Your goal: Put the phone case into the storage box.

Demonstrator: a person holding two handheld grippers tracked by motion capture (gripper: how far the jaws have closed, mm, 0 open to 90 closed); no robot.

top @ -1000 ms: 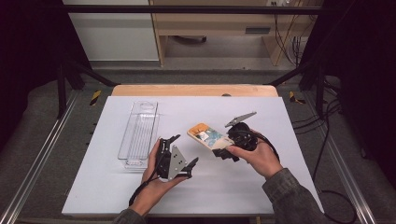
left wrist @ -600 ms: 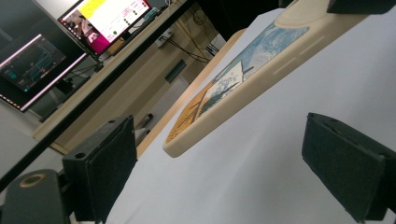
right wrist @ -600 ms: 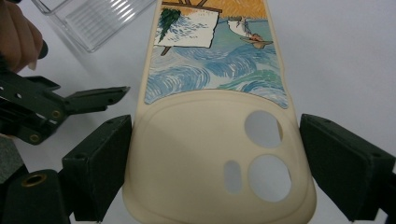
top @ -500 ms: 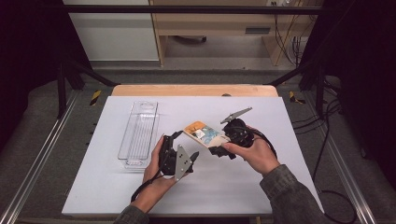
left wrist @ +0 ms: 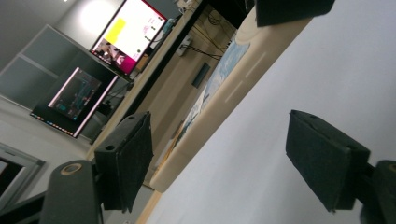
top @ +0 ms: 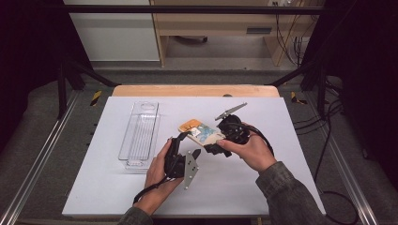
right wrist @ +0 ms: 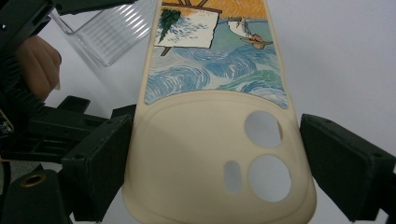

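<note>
A cream phone case (top: 202, 132) with a painted sea scene hangs above the white table (top: 281, 154). My right gripper (top: 217, 139) is shut on its camera-hole end. In the right gripper view the case (right wrist: 210, 154) fills the gap of the right gripper (right wrist: 233, 172), both pads at its edges. My left gripper (top: 187, 144) points up at the case's near edge from just below it. Its jaws have just been closing. In the left gripper view the left gripper (left wrist: 219, 158) still stands open with nothing between the pads, and the case's edge (left wrist: 243, 74) lies farther off.
A clear plastic tray (top: 141, 136) lies lengthwise on the left part of the table and appears again as the tray (right wrist: 107, 37) in the right gripper view. Black frame rails run along both sides. A wooden strip (top: 192, 90) borders the far edge.
The left gripper has swung its jaws up toward the case and narrowed them. The right hand has lifted the case a little and brought it slightly left.
</note>
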